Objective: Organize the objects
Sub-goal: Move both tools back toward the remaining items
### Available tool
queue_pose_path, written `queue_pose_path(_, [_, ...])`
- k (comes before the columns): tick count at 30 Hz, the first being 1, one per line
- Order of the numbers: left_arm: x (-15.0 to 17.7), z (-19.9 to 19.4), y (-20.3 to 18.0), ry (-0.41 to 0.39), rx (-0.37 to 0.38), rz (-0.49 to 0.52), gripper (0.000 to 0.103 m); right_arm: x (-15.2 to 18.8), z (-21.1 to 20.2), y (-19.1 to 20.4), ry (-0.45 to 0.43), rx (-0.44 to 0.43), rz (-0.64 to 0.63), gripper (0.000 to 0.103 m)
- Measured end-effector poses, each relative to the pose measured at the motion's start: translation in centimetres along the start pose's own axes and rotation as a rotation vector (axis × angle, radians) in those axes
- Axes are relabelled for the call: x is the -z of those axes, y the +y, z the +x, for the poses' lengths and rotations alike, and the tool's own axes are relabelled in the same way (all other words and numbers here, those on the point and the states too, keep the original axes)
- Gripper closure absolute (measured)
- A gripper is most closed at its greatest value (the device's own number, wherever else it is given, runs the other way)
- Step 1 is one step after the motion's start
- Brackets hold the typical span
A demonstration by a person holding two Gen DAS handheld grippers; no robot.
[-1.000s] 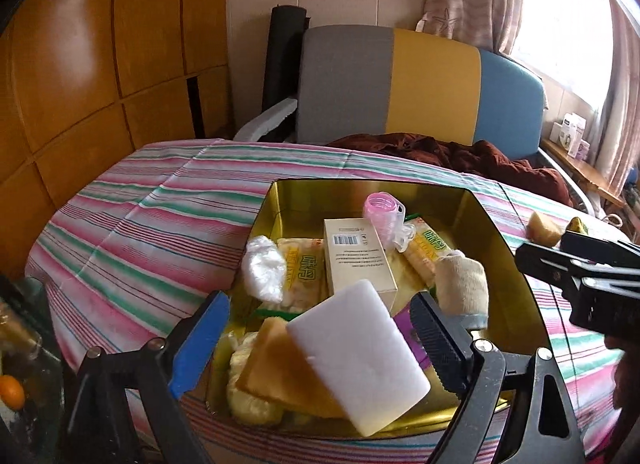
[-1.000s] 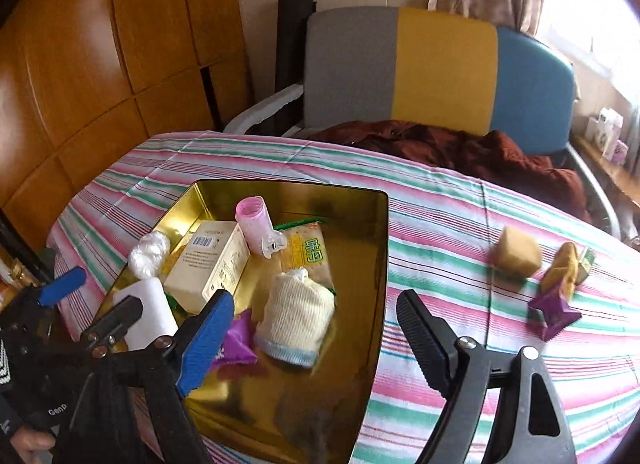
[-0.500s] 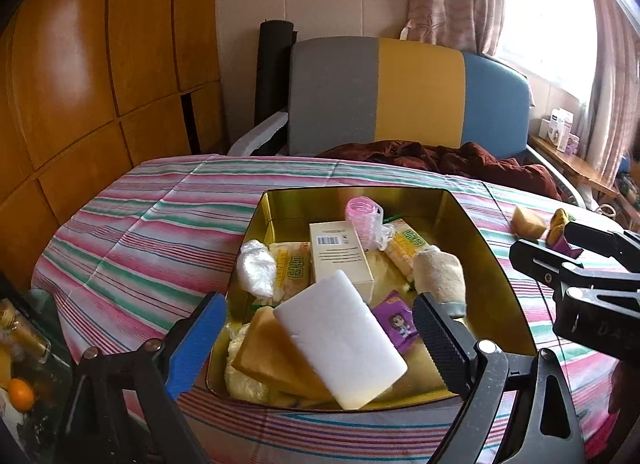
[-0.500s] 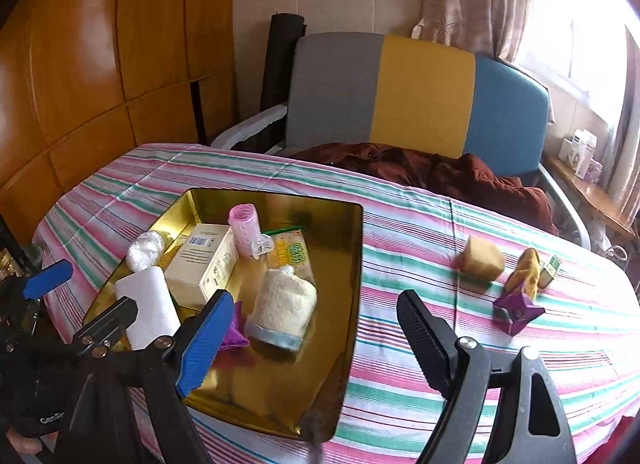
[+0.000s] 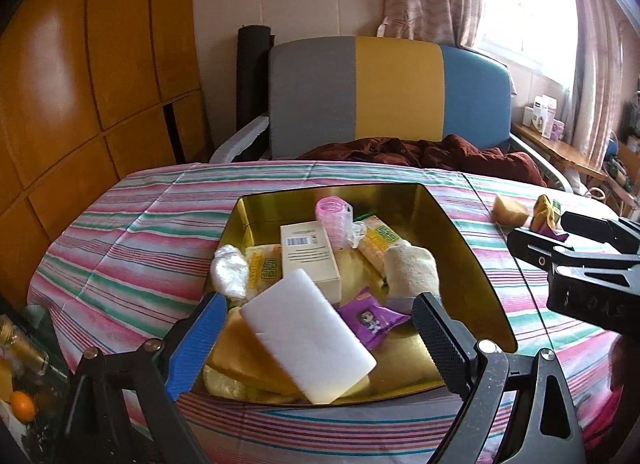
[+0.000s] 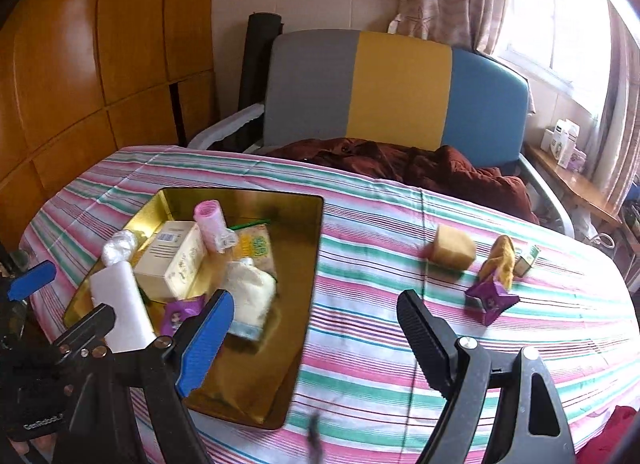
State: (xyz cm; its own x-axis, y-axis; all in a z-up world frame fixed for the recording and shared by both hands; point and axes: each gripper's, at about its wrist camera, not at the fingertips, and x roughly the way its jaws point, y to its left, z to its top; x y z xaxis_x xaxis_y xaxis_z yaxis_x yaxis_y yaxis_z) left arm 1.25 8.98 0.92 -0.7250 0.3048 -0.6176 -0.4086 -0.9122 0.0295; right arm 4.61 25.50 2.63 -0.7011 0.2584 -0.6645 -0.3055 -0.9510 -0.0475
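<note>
A gold tin tray (image 5: 472, 264) (image 6: 304, 264) sits on the striped table. It holds a white sponge (image 5: 308, 336), a cream box (image 5: 308, 260), a pink roller (image 5: 334, 220), a rolled cloth (image 5: 412, 268), a purple packet (image 5: 372, 320) and yellow packets. My left gripper (image 5: 320, 348) is open and empty, held back above the tray's near edge. My right gripper (image 6: 312, 340) is open and empty above the tray's right edge. On the cloth to the right lie a tan sponge block (image 6: 454, 250), a yellow item (image 6: 502, 260), a small box (image 6: 528, 260) and a purple packet (image 6: 490, 300).
The table carries a striped cloth (image 6: 400, 224). A grey, yellow and blue sofa (image 6: 400, 88) with a dark red garment (image 6: 400, 160) stands behind it. Wooden panels (image 5: 80, 84) fill the left. A shelf with boxes (image 6: 564, 144) is at the right, under the window.
Both grippers have pulled back and up from the tray, so more of the table shows. The tray's contents have not moved. Both grippers stay open.
</note>
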Motion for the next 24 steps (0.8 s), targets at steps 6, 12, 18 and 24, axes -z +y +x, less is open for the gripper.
queue_pose_path(6, [-0.1,0.1,-1.5,0.002,0.022,0.038,0.008,-0.1,0.6,-3.4,0.021,0.046,0.035,0.018])
queue_pose_path(12, [-0.4,0.5,-3.4,0.007,0.055,0.084,0.008,-0.6,1.5,-8.7,0.046,0.105,0.099,0.018])
queue_pose_path(18, [-0.8,0.9,-5.4,0.009,0.094,0.128,0.008,-1.5,1.9,-16.7,0.047,0.212,0.235,0.018])
queue_pose_path(24, [-1.6,1.5,-8.2,0.009,0.134,0.181,0.008,-0.7,3.0,-25.3,0.036,0.347,0.425,0.018])
